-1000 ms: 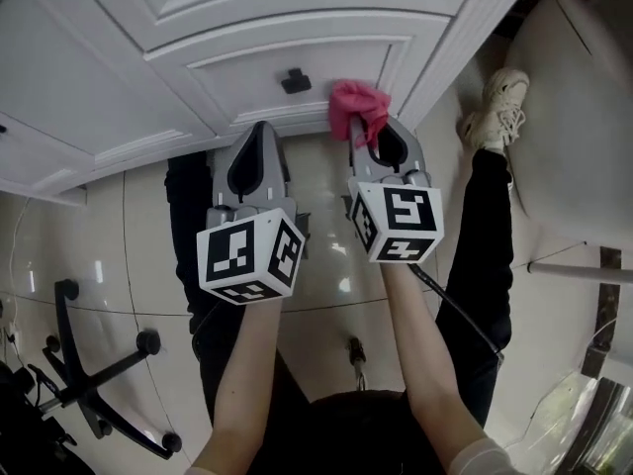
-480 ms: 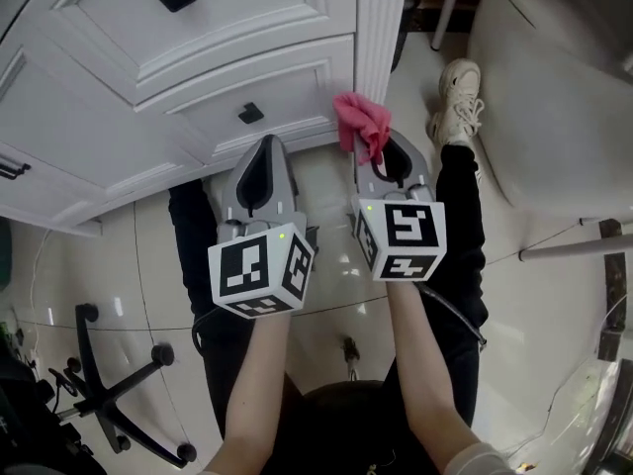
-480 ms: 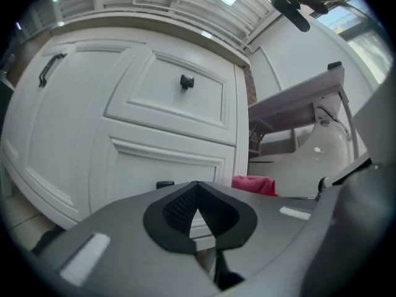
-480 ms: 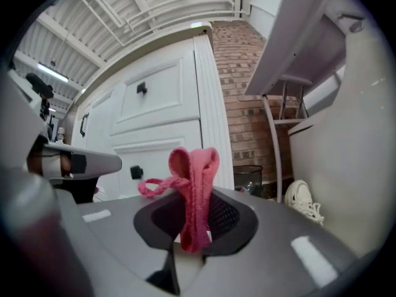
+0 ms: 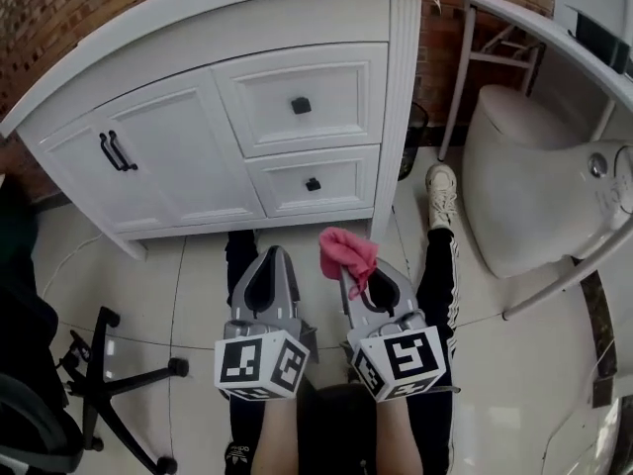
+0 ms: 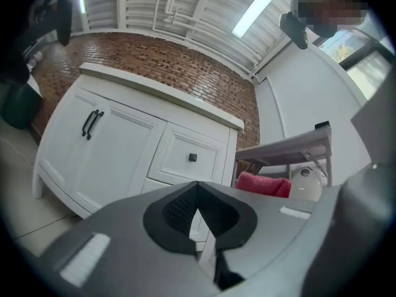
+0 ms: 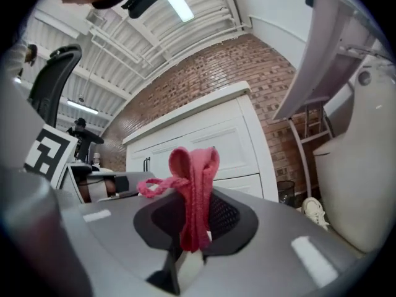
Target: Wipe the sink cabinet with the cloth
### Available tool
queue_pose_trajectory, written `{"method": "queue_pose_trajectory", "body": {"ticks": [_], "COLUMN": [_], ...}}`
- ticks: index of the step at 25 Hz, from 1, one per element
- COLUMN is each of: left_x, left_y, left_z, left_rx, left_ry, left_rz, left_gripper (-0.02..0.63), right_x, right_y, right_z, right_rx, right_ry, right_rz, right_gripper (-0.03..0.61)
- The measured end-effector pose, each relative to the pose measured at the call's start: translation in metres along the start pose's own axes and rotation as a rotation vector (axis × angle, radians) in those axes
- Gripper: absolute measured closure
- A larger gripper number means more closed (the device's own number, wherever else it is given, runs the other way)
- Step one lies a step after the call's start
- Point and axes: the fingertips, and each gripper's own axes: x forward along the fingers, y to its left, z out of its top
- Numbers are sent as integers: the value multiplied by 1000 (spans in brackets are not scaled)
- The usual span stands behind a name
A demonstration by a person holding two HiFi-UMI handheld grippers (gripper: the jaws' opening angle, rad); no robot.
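The white sink cabinet (image 5: 188, 146) stands ahead, with two doors at the left and two drawers at the right. It also shows in the left gripper view as the cabinet (image 6: 117, 147) and in the right gripper view as the cabinet (image 7: 210, 142). My right gripper (image 5: 358, 268) is shut on a bunched pink cloth (image 5: 348, 247), held over the floor short of the cabinet's base. The cloth (image 7: 194, 190) sticks up from the jaws. My left gripper (image 5: 268, 255) hangs beside it, shut on nothing. The cloth (image 6: 263, 184) peeks in at the right of the left gripper view.
A white toilet (image 5: 539, 181) stands to the right under a slanted rail (image 5: 534, 28). A small bin (image 5: 415, 132) sits by the brick wall. An office chair base (image 5: 109, 379) is on the tiled floor at the left. The person's shoe (image 5: 440, 191) is near the cabinet corner.
Both grippers have pulled back from the cabinet's lower right corner. The cloth, close against the cabinet a second ago, now hangs clear of it. The whole cabinet front has come into view.
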Motion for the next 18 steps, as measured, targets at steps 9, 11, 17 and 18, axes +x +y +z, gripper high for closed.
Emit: {"method": "queue_pose_trajectory", "body": {"ticks": [9,11,17,18], "left_x": [-44,-46,-47,-47], "left_y": [-8,-18,-28,-28], "left_z": [41,46,46,44], "left_rx": [27,51,84,85], "left_ry": [-98,-111,-115,-115], "left_rz": [-22,-43,-57,-56], "left_gripper": [600,601,601,600], "right_x": [-22,-24,-27,-28], "right_y": [42,42,36,35], "right_z": [41,42,42,41], "right_rx": [-70,-72,-82,-82], "right_ry": [-79,-78,-74,-71], "right_rz": [28,20,-2,-4], "right_gripper": [520,520,520,520]}}
